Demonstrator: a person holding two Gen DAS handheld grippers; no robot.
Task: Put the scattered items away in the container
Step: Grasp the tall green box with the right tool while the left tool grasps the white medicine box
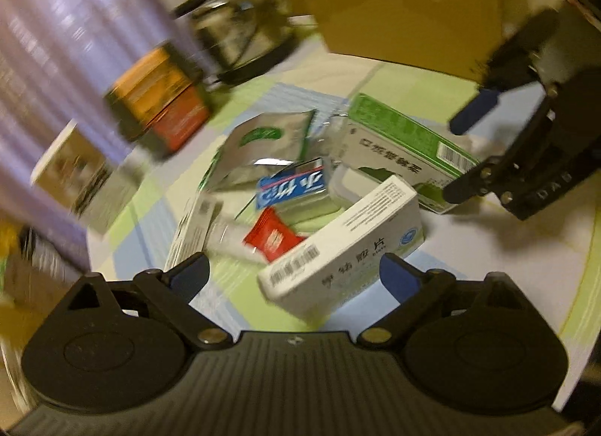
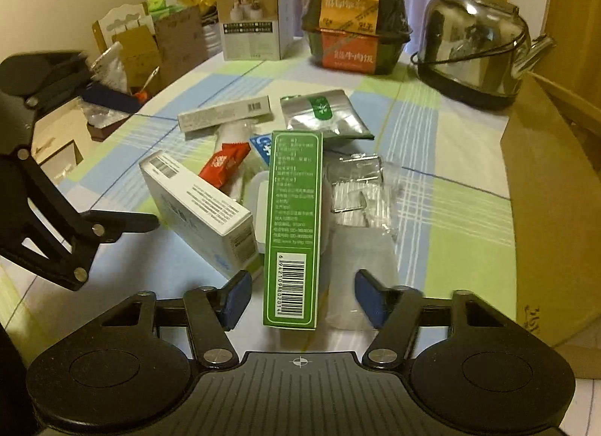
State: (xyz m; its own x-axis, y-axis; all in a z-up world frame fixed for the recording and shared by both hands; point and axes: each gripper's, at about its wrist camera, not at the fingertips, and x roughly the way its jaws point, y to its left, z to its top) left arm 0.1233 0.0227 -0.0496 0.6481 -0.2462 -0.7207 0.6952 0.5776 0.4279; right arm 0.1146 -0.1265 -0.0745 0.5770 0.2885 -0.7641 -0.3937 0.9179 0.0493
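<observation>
The right gripper [image 2: 300, 299] stands with its jaws wide and empty, and the near end of a long green-and-white carton with a barcode [image 2: 293, 225] lies straight between them, its long axis running directly away from the jaws so that the blue pads flank its narrow sides without touching; this reads as the next thing to be picked, and the right hand's tool is clearly the nearer one to it. Just left of those jaws a flat white medicine box with printed text [image 2: 199, 210] lies slantwise, and just right a clear plastic packet of small parts [image 2: 360, 188] rests on the checked green-and-blue tablecloth of the table [image 2: 469, 210]. The left gripper [image 1: 293, 280] is also spread wide and holds nothing, with the same white box lying slantwise just ahead, its near corner between the jaws; that view is blurred. Further out sit a small red sachet [image 2: 225, 165], a silver foil pouch with a green label [image 2: 323, 113] and a slim grey carton [image 2: 225, 116]. Well off to the right of the right jaws stands the brown cardboard box [image 2: 544, 203], presumably the container, and none of the scattered items looks to be in it yet.
</observation>
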